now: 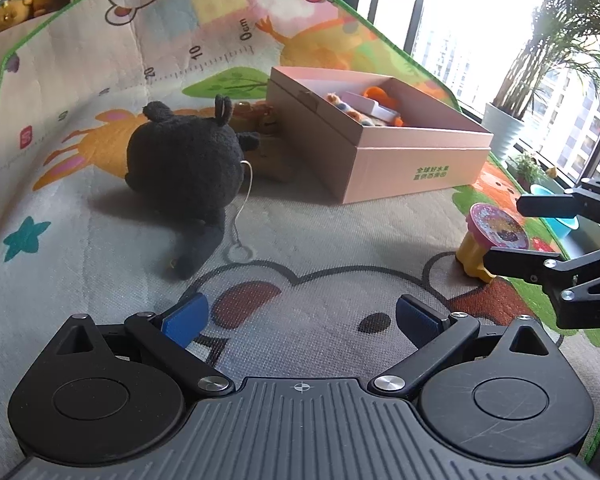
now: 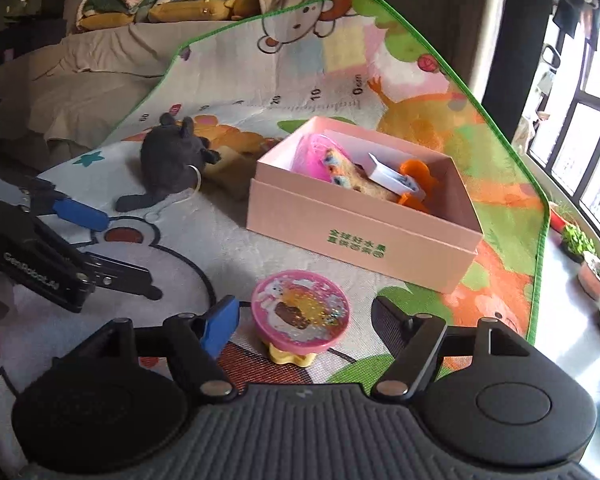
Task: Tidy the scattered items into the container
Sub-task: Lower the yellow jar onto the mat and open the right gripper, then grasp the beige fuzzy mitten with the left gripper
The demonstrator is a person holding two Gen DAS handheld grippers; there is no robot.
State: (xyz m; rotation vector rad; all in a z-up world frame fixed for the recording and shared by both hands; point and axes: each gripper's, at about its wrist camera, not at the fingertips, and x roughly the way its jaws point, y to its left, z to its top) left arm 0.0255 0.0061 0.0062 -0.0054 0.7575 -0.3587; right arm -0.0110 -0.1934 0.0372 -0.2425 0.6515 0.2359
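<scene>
A pink cardboard box (image 1: 416, 164) stands open on the play mat and holds an orange toy, a small white box and a fuzzy toy; it also shows in the right wrist view (image 2: 352, 236). A black knitted plush (image 1: 184, 164) lies left of the box, also seen in the right wrist view (image 2: 172, 164). A pink-topped toy on a yellow base (image 2: 298, 312) stands between the fingers of my open right gripper (image 2: 304, 324), untouched; it also shows in the left wrist view (image 1: 496, 232). My left gripper (image 1: 300, 316) is open and empty over the mat, short of the plush.
A brown plush (image 1: 268, 148) lies between the black plush and the box. The mat (image 1: 100, 80) curls up against a sofa behind. Potted plants (image 2: 580, 240) and a window stand to the right, beyond the mat's green edge.
</scene>
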